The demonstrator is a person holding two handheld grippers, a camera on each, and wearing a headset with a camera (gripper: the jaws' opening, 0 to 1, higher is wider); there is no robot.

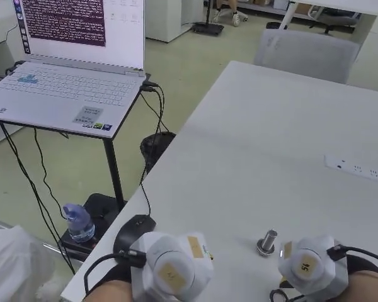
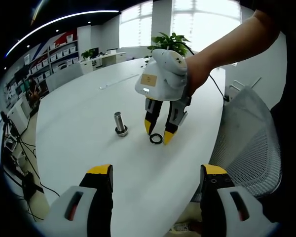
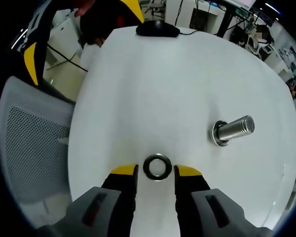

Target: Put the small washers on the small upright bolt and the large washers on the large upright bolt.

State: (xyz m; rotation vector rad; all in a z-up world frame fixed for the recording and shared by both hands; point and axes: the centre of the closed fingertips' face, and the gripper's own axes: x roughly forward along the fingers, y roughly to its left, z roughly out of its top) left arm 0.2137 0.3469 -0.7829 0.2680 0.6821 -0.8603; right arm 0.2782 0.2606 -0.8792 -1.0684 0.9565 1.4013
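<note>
One steel bolt (image 3: 232, 130) stands upright on the white table (image 3: 153, 94); it is also seen as the bolt (image 1: 267, 242) and the bolt (image 2: 120, 123). A dark ring washer (image 3: 157, 167) lies flat on the table. My right gripper (image 3: 156, 171) points down over the washer, open, with a yellow fingertip (image 3: 124, 170) on each side and small gaps showing. From the left gripper view, the right gripper (image 2: 156, 134) straddles the washer (image 2: 156, 138), just right of the bolt. My left gripper (image 2: 157, 170) is open and holds nothing, well back from the washer.
A black mouse (image 1: 133, 229) with its cable lies at the table's near left corner. A laptop (image 1: 63, 88) sits on a stand left of the table. A white power strip (image 1: 359, 168) lies to the right. A mesh chair (image 2: 246, 143) stands by the table edge.
</note>
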